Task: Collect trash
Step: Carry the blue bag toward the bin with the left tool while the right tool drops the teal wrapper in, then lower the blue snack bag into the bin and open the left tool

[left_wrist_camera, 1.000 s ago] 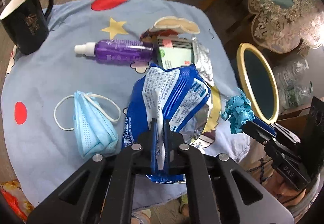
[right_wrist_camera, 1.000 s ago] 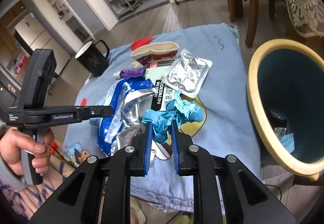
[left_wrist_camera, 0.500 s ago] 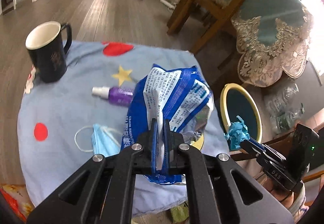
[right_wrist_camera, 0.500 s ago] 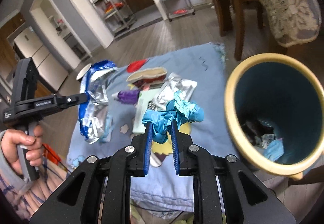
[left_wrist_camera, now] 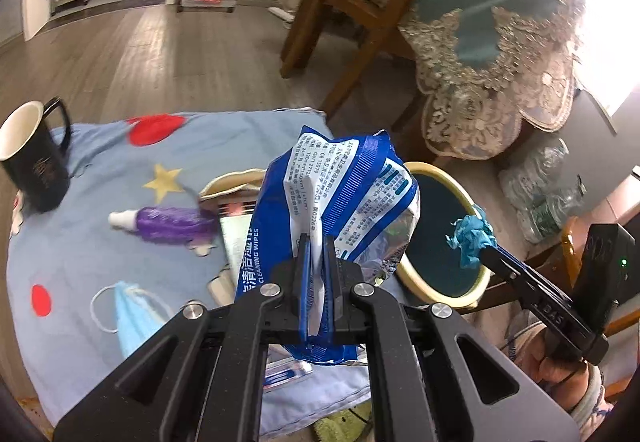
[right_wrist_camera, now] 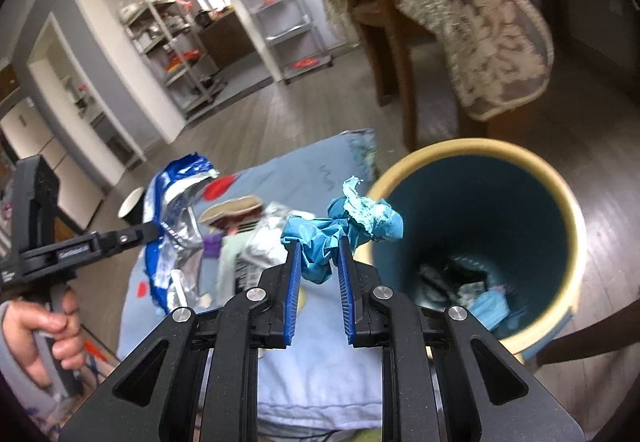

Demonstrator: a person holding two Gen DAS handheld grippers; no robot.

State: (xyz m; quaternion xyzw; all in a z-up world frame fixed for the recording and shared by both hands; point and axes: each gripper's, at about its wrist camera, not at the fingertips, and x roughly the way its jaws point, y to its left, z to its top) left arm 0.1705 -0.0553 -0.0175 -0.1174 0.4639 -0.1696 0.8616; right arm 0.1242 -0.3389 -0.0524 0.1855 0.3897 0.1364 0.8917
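Left wrist view: left gripper (left_wrist_camera: 316, 262) has its jaws pressed nearly together on a blue and white wipes packet (left_wrist_camera: 344, 194); the packet hangs clear of the cloth, its crumpled top rising above the fingers
Right wrist view: right gripper (right_wrist_camera: 318, 262) is clamped on a crumpled teal glove (right_wrist_camera: 340, 230); the jaws stand narrowly apart with the wad pinched between the blue pads (right_wrist_camera: 293, 294); the wad bulges up and to the right past the fingertips
Trash bin: a round bin (right_wrist_camera: 560, 210) with a cream rim and dark teal inside stands just beside the cloth's edge; paper scraps and a pale blue mask lie at its bottom; in the right wrist view the glove sits at the near left of the rim; in the left wrist view it shows over the bin's mouth
Cloth: a light blue cloth (left_wrist_camera: 100, 170) with red dots and a yellow star covers the low surface
Left on the cloth: a purple spray bottle (left_wrist_camera: 168, 228) lying on its side; a blue face mask (left_wrist_camera: 128, 310) near the front edge; a black mug (left_wrist_camera: 34, 166) upright at the far left; flat wrappers partly hidden behind the packet
Person: a hand (right_wrist_camera: 52, 326) grips the left gripper's handle at the lower left of the right wrist view
Surroundings: a wooden chair (left_wrist_camera: 360, 14) and a lace-edged tablecloth (left_wrist_camera: 492, 54) stand beyond the bin
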